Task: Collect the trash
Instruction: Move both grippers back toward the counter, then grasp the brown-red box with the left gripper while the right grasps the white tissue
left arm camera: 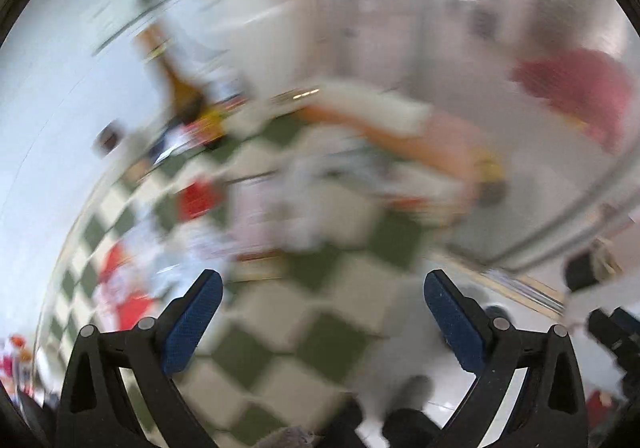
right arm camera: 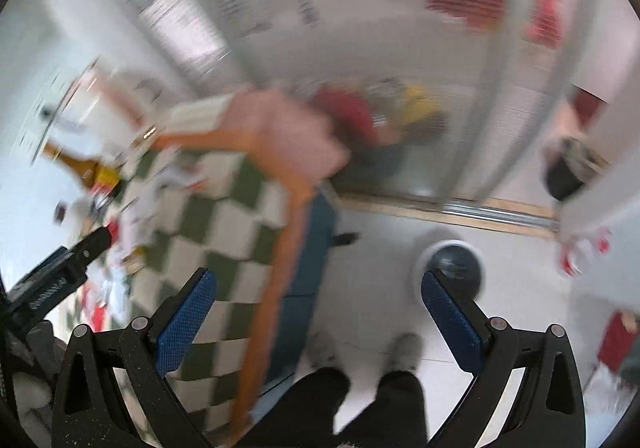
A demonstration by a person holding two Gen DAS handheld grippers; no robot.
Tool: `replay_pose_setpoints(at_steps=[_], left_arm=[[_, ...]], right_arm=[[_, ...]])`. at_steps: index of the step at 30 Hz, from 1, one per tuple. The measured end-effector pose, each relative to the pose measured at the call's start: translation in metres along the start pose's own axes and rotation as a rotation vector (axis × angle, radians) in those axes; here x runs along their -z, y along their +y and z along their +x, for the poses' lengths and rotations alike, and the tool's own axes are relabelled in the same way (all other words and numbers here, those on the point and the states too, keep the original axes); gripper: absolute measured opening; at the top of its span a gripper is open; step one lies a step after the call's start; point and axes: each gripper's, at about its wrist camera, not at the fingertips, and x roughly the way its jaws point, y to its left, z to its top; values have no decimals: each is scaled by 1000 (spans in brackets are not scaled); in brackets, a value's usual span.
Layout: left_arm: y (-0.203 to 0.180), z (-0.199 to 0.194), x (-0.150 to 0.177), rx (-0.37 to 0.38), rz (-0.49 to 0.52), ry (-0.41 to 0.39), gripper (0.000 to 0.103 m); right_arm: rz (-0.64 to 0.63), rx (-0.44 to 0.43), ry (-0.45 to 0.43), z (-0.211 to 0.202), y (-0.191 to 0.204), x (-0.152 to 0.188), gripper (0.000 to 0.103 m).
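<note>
Both views are heavily motion-blurred. A table with a green and white checkered cloth carries scattered trash: white crumpled paper, red wrappers and a brown bottle. My left gripper is open and empty above the cloth. My right gripper is open and empty, held over the table's right edge and the floor. The cloth and bottle show at its left. A round bin with a dark inside stands on the floor by the right finger.
The table has an orange edge. The other gripper shows at the left of the right wrist view. The person's legs and shoes are below. A glass partition with a floor rail runs behind. A dark basket stands at the right.
</note>
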Motion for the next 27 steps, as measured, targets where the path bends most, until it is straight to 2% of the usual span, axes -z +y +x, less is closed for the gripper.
replay_pose_setpoints(at_steps=[1,3,7,9,12,15,16,17,18,19,20,21,27], left_arm=[[34,13,5,-40,-40,31,103],[91,40,17,-73,-131,112,103],[157,83,33,-28,-312,228,102],[169,102,32,3,-343,258,102],[166,122,24,29,-337,278,102],[158,135,12,53,-310,291,102],[153,138,6,60,-298,295,102],[150,142,3,68,-288,298,102],[147,146,0,75,-275,300,102],[144,149,-3,81,-264,301,102],[141,152,-6,93,-253,303,102],[137,153,-8,105,-242,304,102],[103,168,-18,188,-159,321,102]], right_arm=[[-26,-21,24,14,23,-2,103],[-82,-61,78,49,78,-9,103],[-165,-104,159,114,153,-12,103],[-193,-103,196,153,184,-19,95],[-178,-129,236,200,218,-28,86],[-161,-145,264,238,242,-40,81],[-165,-140,272,248,251,-42,77],[-178,-136,291,262,260,-42,68],[-196,-123,310,268,265,-42,66],[-225,-109,275,266,272,-42,51],[-266,-103,264,266,280,-42,14],[-289,-90,277,266,283,-40,4],[-218,-72,181,231,248,-52,4]])
